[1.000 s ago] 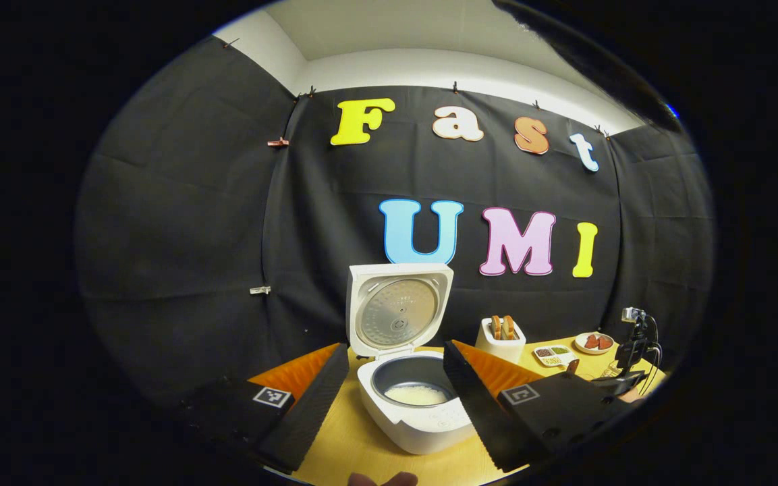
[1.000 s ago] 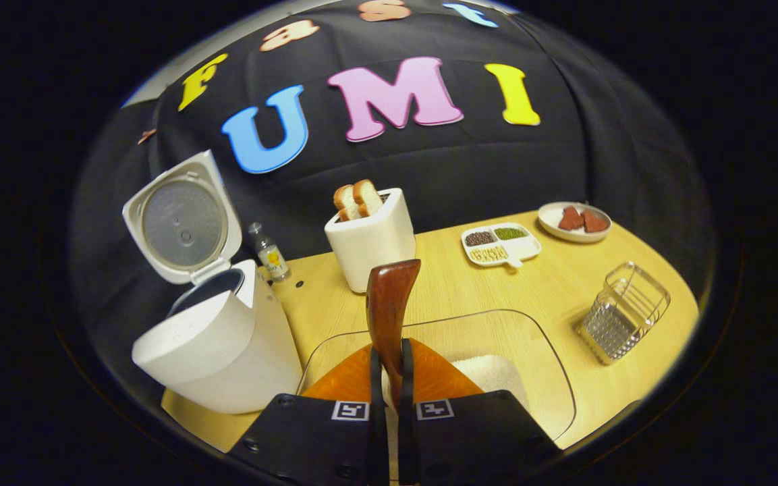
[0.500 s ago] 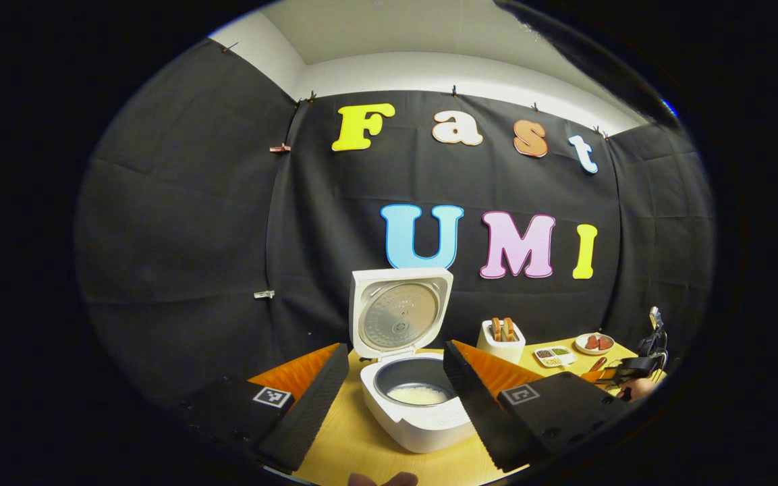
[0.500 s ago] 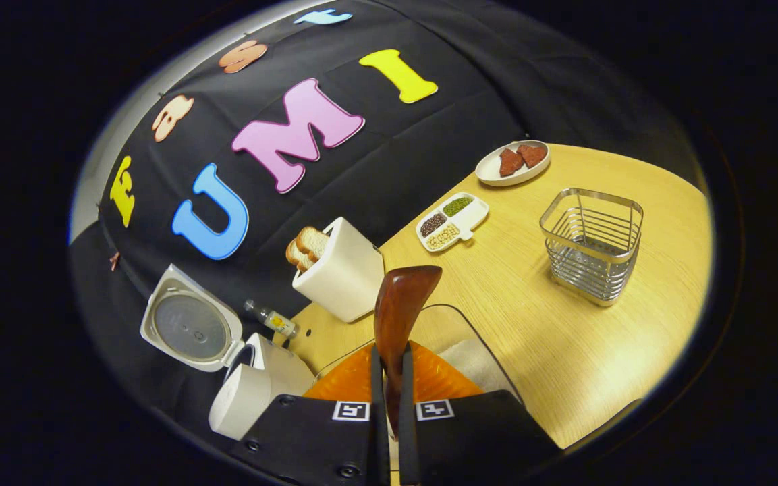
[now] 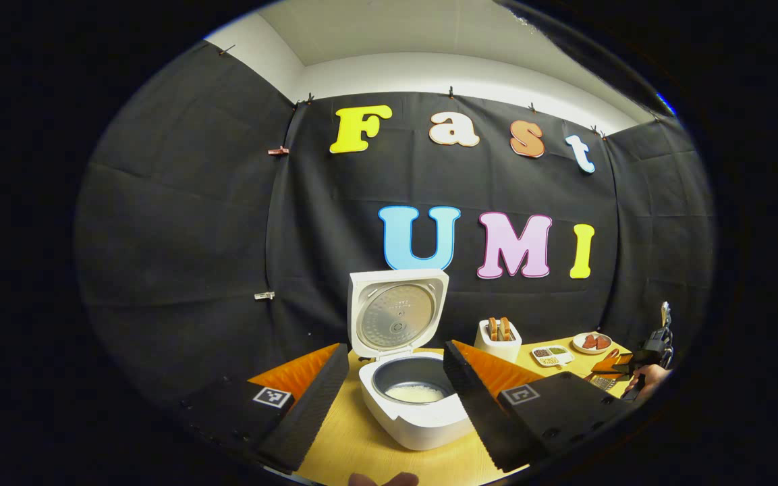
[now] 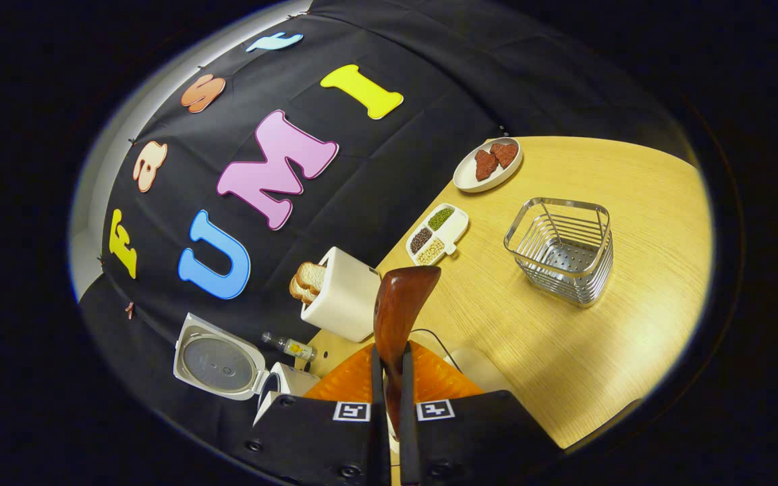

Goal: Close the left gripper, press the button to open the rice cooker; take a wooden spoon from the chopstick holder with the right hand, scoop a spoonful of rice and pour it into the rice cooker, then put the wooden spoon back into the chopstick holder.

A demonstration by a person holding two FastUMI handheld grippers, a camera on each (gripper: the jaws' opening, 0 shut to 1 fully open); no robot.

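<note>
Right gripper view, claw [image 6: 389, 405] clamping wooden spoon [image 6: 397, 310]

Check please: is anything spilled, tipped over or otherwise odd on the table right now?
Nothing stands out. The rice cooker stands upright, lid open, rice inside. The chopstick holder stands upright on the table. No spilled rice is visible. The right claw holds the wooden spoon.

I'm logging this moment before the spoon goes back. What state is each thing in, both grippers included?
Rice cooker: lid up, rice in the pot.
Wooden spoon: clamped in the right gripper.
Right gripper: shut on the spoon.
Left gripper: open, holding nothing.
Chopstick holder: upright, empty.
Toaster: two bread slices in its slots.
Sectioned dish: filled with grains.
Plate: two red pieces on it.
</note>
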